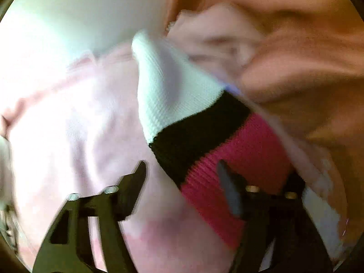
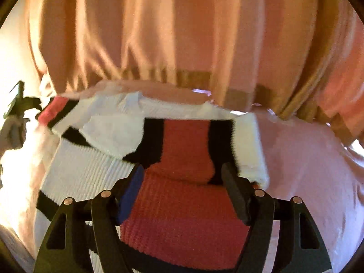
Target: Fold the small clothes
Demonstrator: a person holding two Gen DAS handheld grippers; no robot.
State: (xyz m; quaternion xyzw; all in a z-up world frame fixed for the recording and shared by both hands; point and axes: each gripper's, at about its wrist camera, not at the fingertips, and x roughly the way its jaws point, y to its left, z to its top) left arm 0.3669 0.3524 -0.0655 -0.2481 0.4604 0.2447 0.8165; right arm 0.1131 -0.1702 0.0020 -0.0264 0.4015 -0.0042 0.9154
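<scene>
Largest in the right wrist view is a peach-orange curtain-like cloth [image 2: 182,29], hanging in vertical folds across the upper half, its lower hem marked by a tan band [image 2: 193,77]. Below it spreads a pale pink fabric surface [image 2: 307,159], also seen in the left wrist view [image 1: 75,132], where it fills the left and lower field; a plain white wall [image 1: 91,11] occupies that view's upper left.

On the pink surface lies the task's thing, a ribbed knit sock [image 2: 182,216] banded in white, black and red-pink. In the right wrist view a second ribbed piece with like bands [image 2: 86,175] lies to the left of it; whether they are a pair or one garment folded cannot be told. In the left wrist view the sock [image 1: 193,122] runs diagonally, white end uppermost, black band in the middle, pink band toward the camera.

The right gripper [image 2: 182,177] stands with its jaws parted wide to either side of the red band; a firm grasp cannot be confirmed. The left gripper [image 1: 182,170] likewise has its jaws well apart, the right finger [image 1: 227,182] over the pink band and the left finger over pink fabric. Motion blur softens both views.

No brand, label or legible writing is visible.
</scene>
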